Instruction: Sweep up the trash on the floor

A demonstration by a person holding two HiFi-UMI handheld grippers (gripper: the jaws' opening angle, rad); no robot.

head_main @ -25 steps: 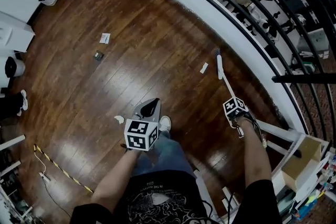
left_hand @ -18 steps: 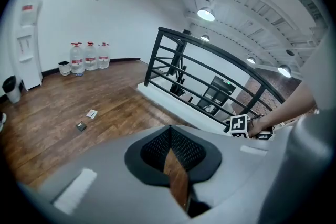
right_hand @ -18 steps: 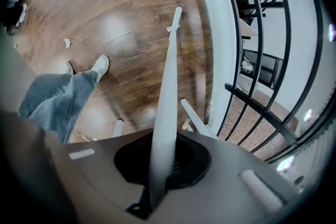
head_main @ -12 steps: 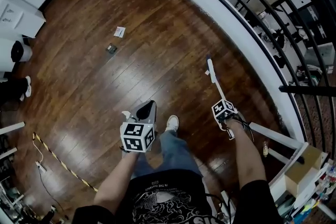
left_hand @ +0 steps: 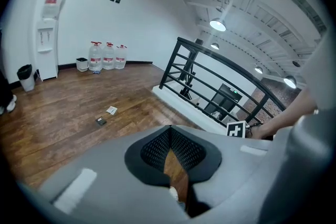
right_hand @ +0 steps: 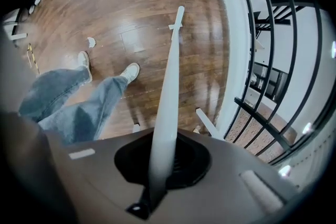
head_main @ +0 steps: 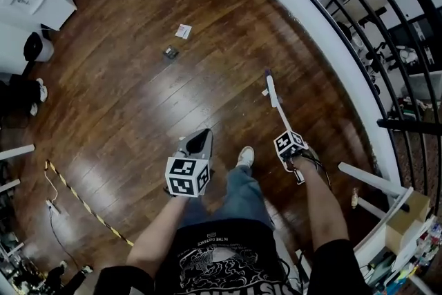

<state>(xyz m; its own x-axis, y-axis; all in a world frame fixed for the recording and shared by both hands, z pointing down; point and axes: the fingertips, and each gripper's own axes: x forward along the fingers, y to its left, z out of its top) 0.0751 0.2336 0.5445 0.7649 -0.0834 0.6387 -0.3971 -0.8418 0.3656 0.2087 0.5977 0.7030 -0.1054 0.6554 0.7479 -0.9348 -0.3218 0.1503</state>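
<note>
The right gripper (right_hand: 159, 168) pinches a white broom handle (head_main: 275, 104) angled down to the wooden floor (head_main: 124, 107) beside a small white scrap (head_main: 264, 92), the left gripper (left_hand: 168, 136) is pressed together, empty, and a paper scrap (head_main: 183, 30) and dark scrap (head_main: 170, 52) lie well ahead.

Black T-shirt (head_main: 222, 260), chest print: small line starts "IN THE", the rest too fine. Larger letters "DISTAN" at frame edge. Nothing else legible.
</note>
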